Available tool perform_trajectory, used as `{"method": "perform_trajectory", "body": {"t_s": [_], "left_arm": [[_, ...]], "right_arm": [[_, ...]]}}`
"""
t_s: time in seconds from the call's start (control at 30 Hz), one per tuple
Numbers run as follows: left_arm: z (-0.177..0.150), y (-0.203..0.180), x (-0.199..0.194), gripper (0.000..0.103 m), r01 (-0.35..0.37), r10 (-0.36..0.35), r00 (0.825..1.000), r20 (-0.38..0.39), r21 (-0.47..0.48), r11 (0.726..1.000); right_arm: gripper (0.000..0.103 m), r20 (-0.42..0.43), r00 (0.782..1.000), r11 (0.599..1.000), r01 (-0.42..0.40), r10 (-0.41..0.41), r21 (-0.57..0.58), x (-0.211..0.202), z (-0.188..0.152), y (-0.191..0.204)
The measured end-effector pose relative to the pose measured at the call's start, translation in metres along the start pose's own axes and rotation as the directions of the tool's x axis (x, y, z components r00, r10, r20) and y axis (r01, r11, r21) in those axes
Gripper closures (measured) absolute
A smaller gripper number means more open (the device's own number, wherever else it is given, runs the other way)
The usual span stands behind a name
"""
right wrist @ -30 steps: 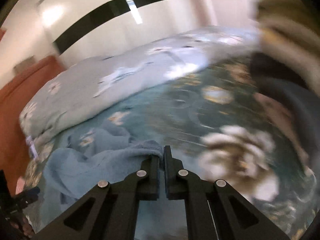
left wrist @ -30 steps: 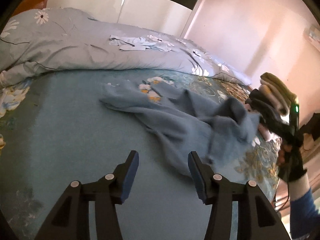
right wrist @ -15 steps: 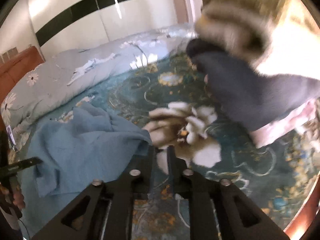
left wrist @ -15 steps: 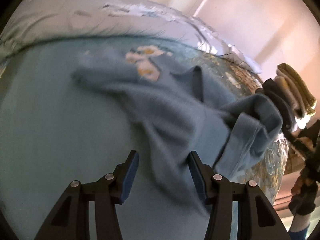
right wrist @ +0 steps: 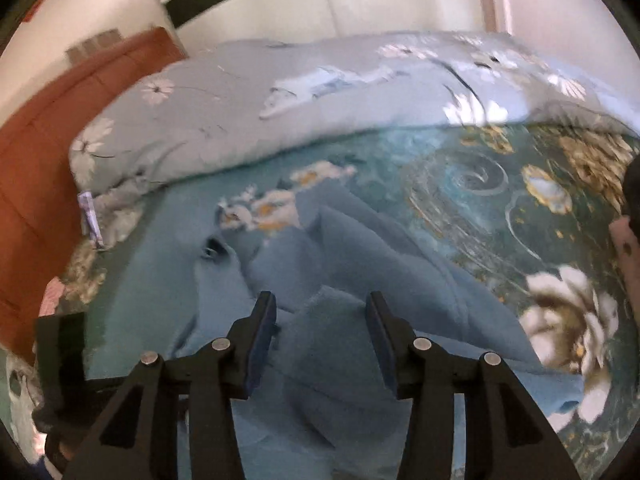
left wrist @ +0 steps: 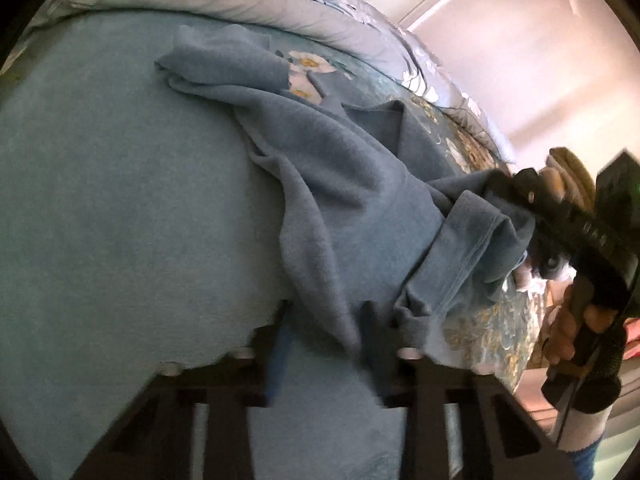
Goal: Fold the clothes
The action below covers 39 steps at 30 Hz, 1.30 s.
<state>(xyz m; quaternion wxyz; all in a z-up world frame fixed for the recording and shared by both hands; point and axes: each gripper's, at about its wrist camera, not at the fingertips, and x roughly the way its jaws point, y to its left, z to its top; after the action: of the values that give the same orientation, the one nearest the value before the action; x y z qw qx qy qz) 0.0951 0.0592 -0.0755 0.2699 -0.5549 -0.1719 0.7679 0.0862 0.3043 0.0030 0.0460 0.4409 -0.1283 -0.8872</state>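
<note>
Clearly my left tongs [left wrist: 324, 344] straddled the blue garment [left wrist: 360, 184] unclosed; my right tongs [right wrist: 322, 336] gaped empty above it, so bunched cloth risked folding crooked.

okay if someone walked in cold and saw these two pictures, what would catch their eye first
First, the crumpled blue garment sprawled across the middle of the teal bedsheet. Next, the open right gripper poised over its near folds. Behind lies a grey floral duvet, bunched along the far edge of the bed.
</note>
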Motion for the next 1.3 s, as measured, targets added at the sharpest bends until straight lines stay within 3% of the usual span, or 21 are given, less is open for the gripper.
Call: {"method": "perform_trajectory", "body": {"t_s": [0.03, 0.1, 0.2, 0.3, 0.4, 0.47, 0.53, 0.63, 0.73, 0.8, 0.9, 1.0, 1.07, 1.13, 1.3], "left_arm": [[0.001, 0.001, 0.0, 0.089, 0.011, -0.011, 1.0, 0.001, -0.008, 1.0], [0.003, 0.002, -0.004, 0.096, 0.012, -0.011, 1.0, 0.023, -0.012, 1.0], [0.01, 0.001, -0.012, 0.1, 0.012, -0.011, 0.997, 0.078, -0.014, 1.0], [0.036, 0.004, -0.04, 0.1, 0.008, -0.007, 0.98, 0.199, -0.005, 1.0], [0.069, 0.003, -0.075, 0.1, -0.013, 0.004, 0.946, 0.325, 0.027, 1.0], [0.091, -0.002, -0.104, 0.1, -0.061, 0.03, 0.908, 0.418, 0.063, 0.996], [0.11, 0.001, -0.129, 0.1, -0.119, 0.065, 0.874, 0.481, 0.083, 0.989], [0.129, 0.013, -0.158, 0.1, -0.125, 0.07, 0.845, 0.531, 0.068, 0.99], [0.123, 0.009, -0.179, 0.1, -0.096, 0.009, 0.839, 0.544, 0.132, 0.987], [0.12, -0.005, -0.181, 0.1, -0.064, -0.056, 0.854, 0.518, 0.211, 0.975], [0.11, -0.031, -0.185, 0.1, -0.081, -0.102, 0.866, 0.49, 0.339, 0.937], [0.103, -0.056, -0.183, 0.1, -0.076, -0.143, 0.878, 0.456, 0.428, 0.9], [0.102, -0.07, -0.182, 0.1, -0.084, -0.153, 0.886, 0.438, 0.475, 0.876], [0.099, -0.082, -0.185, 0.1, -0.079, -0.167, 0.892, 0.419, 0.509, 0.857], [0.088, -0.105, -0.185, 0.1, -0.044, -0.219, 0.905, 0.364, 0.593, 0.804]], "right_arm": [[0.079, -0.002, 1.0, 1.0, 0.008, -0.008, 0.012, -0.004, -0.004, -0.006], [0.095, -0.009, 1.0, 0.999, 0.017, -0.016, 0.038, -0.011, -0.008, -0.017], [0.1, -0.022, 1.0, 0.997, 0.014, -0.012, 0.076, -0.026, -0.021, -0.034], [0.101, -0.036, 0.999, 0.996, -0.002, 0.005, 0.09, -0.039, -0.042, -0.043], [0.101, -0.036, 0.998, 0.994, -0.053, 0.057, 0.1, -0.048, -0.057, -0.038], [0.101, -0.028, 0.996, 0.992, -0.08, 0.083, 0.1, -0.052, -0.061, -0.033], [0.101, -0.008, 0.995, 0.991, -0.102, 0.103, 0.091, -0.054, -0.056, -0.027], [0.101, 0.018, 0.993, 0.991, -0.121, 0.12, 0.06, -0.054, -0.045, -0.015], [0.101, 0.041, 0.991, 0.991, -0.132, 0.131, 0.029, -0.048, -0.033, -0.004], [0.101, 0.059, 0.984, 0.986, -0.169, 0.168, 0.015, -0.043, -0.022, 0.004], [0.101, 0.097, 0.961, 0.965, -0.257, 0.26, -0.044, -0.038, -0.003, 0.025], [0.099, 0.114, 0.945, 0.945, -0.288, 0.307, -0.156, -0.039, 0.015, 0.056], [0.086, 0.132, 0.941, 0.933, -0.277, 0.311, -0.23, -0.042, 0.026, 0.076], [0.052, 0.145, 0.943, 0.923, -0.247, 0.299, -0.296, -0.045, 0.033, 0.091], [0.049, 0.163, 0.945, 0.89, -0.197, 0.284, -0.411, -0.046, 0.041, 0.119]]}}
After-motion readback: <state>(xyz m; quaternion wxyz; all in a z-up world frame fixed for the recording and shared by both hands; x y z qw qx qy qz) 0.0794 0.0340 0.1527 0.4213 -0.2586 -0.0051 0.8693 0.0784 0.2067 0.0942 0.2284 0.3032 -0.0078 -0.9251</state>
